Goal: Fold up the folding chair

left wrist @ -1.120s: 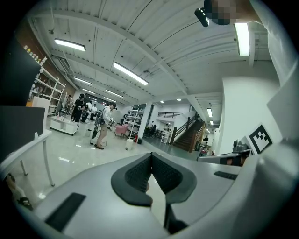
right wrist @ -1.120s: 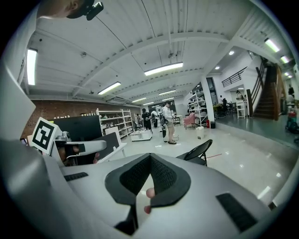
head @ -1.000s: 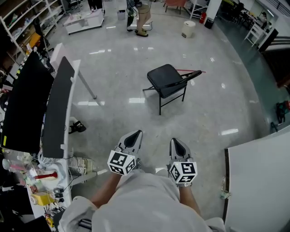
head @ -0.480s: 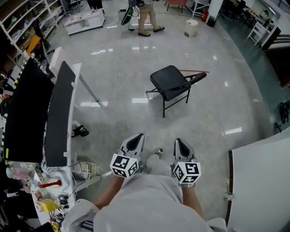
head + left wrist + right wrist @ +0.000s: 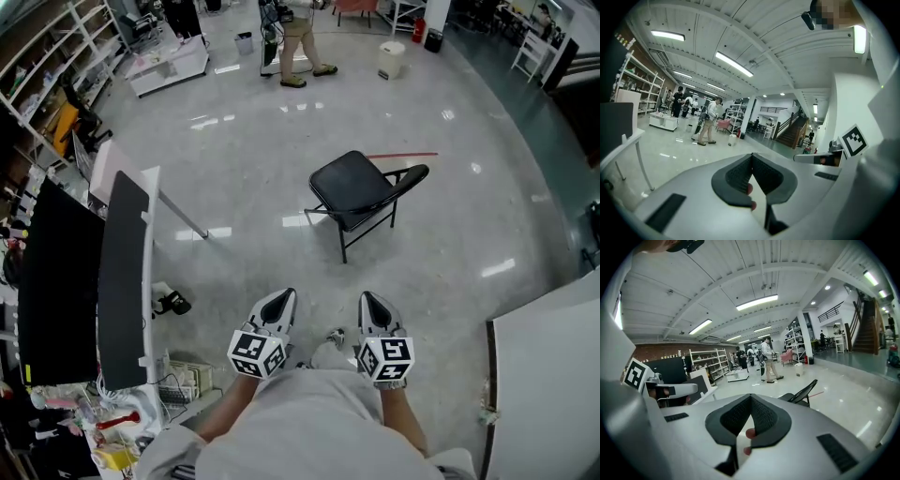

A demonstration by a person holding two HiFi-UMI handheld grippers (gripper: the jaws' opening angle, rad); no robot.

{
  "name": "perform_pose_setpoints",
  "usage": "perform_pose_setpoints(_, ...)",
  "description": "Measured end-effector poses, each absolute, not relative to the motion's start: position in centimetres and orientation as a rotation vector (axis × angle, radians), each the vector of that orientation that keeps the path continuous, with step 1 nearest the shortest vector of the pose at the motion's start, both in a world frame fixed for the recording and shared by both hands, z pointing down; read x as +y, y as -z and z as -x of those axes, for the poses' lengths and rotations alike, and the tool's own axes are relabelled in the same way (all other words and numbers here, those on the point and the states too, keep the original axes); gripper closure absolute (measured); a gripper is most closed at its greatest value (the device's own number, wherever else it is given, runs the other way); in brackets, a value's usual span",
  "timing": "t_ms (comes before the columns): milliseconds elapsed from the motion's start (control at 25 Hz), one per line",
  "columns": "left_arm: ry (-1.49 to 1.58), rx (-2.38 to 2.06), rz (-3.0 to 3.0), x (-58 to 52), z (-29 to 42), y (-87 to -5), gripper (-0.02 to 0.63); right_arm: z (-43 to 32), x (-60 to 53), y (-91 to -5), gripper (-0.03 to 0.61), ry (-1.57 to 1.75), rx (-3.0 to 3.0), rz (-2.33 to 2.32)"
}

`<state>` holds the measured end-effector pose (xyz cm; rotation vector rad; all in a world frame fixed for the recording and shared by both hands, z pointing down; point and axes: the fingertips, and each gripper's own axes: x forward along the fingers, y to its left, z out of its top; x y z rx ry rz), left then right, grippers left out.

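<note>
A black folding chair (image 5: 361,192) stands unfolded on the glossy grey floor, out ahead in the head view, its backrest toward the right. In the right gripper view the chair (image 5: 802,392) shows just past the jaws on the right. My left gripper (image 5: 278,302) and right gripper (image 5: 372,304) are held side by side near my body, well short of the chair, both shut with nothing between the jaws. The left gripper view shows its shut jaws (image 5: 751,159) pointing into the hall; the chair is not in that view.
A desk with dark monitors (image 5: 122,262) runs along the left. A white table edge (image 5: 544,375) sits at the lower right. A person (image 5: 302,37) walks at the far end near a white bin (image 5: 390,59). Shelves (image 5: 47,75) line the far left.
I have stepped forward: the chair sits nearer and lower in the head view. Both grippers moved along with me, still shut. The far person has walked to the right.
</note>
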<state>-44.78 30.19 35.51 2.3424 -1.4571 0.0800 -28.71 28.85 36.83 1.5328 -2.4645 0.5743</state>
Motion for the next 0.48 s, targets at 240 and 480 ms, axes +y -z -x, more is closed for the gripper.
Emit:
perform_pose_setpoints(240, -0.064, -1.482, -2.370, 23.8, 42.4, -34.2, 0.603, 26.4, 23.1, -36.2, 0.577, -0.548, -2.477, -1.525)
perform_pose_setpoints(480, -0.064, -1.467, -2.391, 19.7, 41.2, -34.0, 0.603, 24.9, 19.5, -36.3, 0.577, -0.570, -2.443, -1.571)
